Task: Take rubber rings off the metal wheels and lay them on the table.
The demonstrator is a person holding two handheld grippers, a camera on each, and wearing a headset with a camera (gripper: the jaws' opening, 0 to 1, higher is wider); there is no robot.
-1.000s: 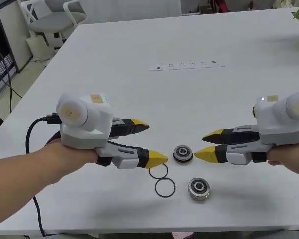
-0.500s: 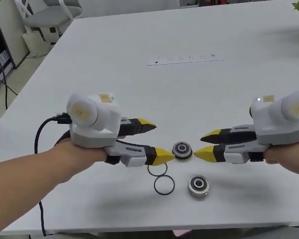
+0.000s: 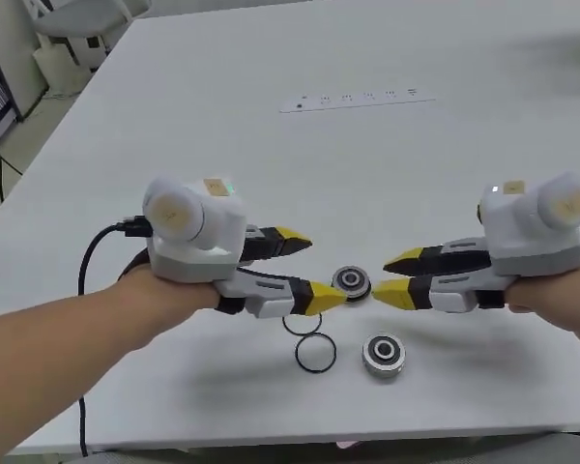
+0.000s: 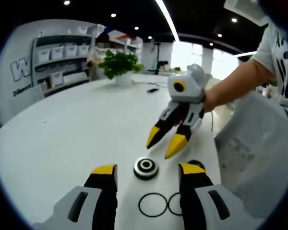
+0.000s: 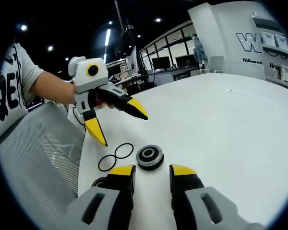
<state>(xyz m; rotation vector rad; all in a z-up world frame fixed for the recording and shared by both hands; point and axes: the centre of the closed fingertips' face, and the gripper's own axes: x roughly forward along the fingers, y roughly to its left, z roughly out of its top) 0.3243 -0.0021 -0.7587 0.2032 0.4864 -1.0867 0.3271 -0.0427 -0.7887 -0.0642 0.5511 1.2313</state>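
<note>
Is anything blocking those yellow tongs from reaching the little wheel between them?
Nothing visible. The wheel lies on the bare table between the open left tongs and right tongs; the loose rings lie off to the side.

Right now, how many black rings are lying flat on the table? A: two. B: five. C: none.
A: one rubber ring and a second ring lie next to each other on the table.

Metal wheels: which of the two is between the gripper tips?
The far wheel, flanked by the left gripper and right gripper. The other wheel lies outside them, beside the loose rings.
</note>
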